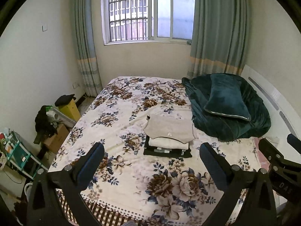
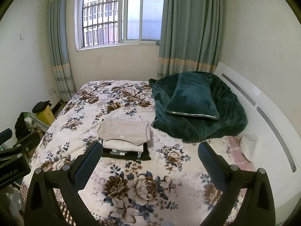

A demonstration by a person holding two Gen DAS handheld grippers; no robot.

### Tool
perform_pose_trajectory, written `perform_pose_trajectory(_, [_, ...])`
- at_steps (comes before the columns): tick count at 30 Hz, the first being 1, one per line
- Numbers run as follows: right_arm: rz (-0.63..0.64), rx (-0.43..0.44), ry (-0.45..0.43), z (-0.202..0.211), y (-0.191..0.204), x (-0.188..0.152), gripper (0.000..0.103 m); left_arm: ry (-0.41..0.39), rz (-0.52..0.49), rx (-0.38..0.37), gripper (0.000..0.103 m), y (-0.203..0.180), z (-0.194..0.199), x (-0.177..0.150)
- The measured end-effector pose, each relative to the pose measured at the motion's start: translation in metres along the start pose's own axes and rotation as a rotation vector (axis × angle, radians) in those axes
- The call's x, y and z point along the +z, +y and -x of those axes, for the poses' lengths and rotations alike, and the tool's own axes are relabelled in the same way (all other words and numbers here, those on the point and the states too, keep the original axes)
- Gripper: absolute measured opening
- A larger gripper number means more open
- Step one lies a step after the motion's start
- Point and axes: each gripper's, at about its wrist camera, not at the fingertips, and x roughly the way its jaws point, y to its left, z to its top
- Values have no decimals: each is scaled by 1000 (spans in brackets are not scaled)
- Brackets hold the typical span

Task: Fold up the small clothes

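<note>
- Your left gripper [image 1: 151,155] and right gripper [image 2: 149,154] both hover over the floral bedspread [image 1: 131,171], jaws spread wide, holding nothing.
- The stack of folded clothes [image 1: 168,136] lies beyond the fingertips, untouched, beige piece on top.
- Farther right, a green pillow [image 1: 226,98] rests on a green blanket [image 1: 235,124].

A home bedroom: a bed [image 1: 131,169] under a flowered cover, a dark green pillow [image 1: 225,98] on a rumpled blanket [image 1: 235,126], long curtains [image 1: 216,28] framing a barred window [image 1: 129,13], boxes [image 1: 56,137] along the wall.
</note>
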Motion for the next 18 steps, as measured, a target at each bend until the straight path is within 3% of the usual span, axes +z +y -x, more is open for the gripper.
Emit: perform_pose_trajectory(18, [4,10,-1,7,4,-3,103,4,-7,-3,103,-3,6,-3])
